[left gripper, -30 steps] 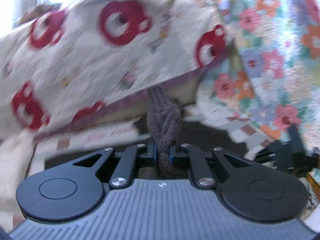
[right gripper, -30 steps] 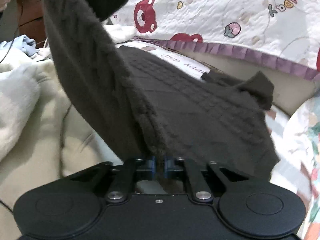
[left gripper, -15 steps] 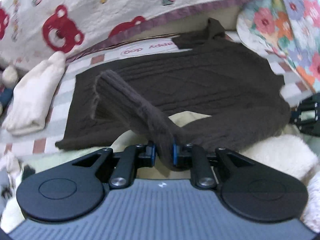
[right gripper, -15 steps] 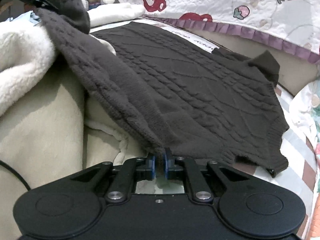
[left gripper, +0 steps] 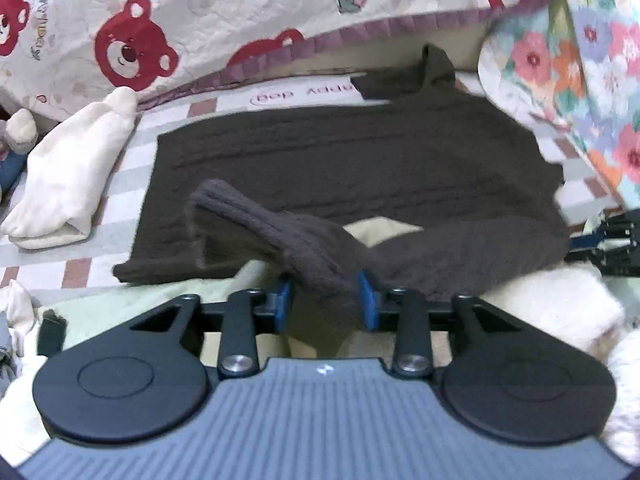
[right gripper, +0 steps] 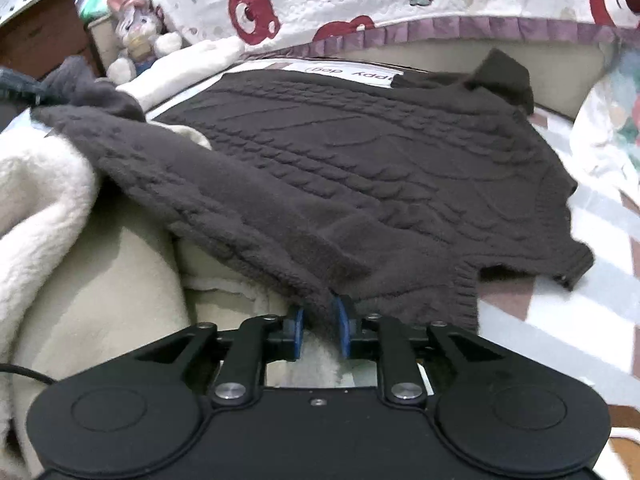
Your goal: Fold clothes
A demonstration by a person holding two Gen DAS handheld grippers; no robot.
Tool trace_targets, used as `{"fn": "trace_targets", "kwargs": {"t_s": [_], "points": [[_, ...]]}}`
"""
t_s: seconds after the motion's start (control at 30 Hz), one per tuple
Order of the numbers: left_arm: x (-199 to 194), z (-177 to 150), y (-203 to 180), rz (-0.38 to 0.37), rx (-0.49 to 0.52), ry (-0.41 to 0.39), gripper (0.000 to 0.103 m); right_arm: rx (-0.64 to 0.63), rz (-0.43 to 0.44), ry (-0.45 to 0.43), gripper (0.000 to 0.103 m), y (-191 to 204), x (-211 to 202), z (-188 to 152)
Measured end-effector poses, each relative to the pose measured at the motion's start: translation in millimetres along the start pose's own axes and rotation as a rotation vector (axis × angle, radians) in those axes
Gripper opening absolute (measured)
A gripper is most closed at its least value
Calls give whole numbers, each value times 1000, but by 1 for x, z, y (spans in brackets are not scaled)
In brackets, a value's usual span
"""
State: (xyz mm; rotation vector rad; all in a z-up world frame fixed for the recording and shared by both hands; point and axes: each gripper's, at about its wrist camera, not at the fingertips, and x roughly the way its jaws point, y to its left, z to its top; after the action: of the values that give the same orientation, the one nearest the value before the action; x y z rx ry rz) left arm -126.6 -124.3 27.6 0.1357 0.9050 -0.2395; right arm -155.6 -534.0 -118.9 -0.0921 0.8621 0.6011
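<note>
A matt, fuzzy cable-knit wool is seen in the brown sweater (right gripper: 360, 168), beside which a fluffy cream fleece blanket (right gripper: 44, 200) is laid. Behind the sweater, a quilted cotton bear-print cover (left gripper: 240, 12) is shown, stitched and matt.

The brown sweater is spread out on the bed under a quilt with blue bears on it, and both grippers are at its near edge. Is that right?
Nearly. The bears on the quilt are red, not blue, as the left wrist view shows. The rest holds: the brown sweater lies spread on the bed, with the left gripper and the right gripper at its near edge.
</note>
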Motion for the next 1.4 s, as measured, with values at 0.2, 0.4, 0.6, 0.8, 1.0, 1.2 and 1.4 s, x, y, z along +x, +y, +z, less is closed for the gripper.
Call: {"fn": "trace_targets", "kwargs": {"t_s": [0.2,0.4,0.6,0.8,1.0,1.2,1.4], "points": [[-31,11,26,19,15,-108,42,398,292,-307,56,-37,-64,-11],[-27,51,27,-135,80,-162,42,501,49,-393,58,-50,-88,25],[26,111,18,-297,104,-129,44,452,-198,-395,42,-86,-79,148],[120,156,24,-413,-23,-57,41,442,-318,-255,6,-127,-28,251],[194,180,14,-364,80,-48,41,431,-337,-176,10,-161,63,285],[258,212,-1,-381,136,-54,42,572,-317,-187,15,-188,155,257],[342,252,-7,-410,83,-44,43,602,-366,-204,40,-211,189,266]]}}
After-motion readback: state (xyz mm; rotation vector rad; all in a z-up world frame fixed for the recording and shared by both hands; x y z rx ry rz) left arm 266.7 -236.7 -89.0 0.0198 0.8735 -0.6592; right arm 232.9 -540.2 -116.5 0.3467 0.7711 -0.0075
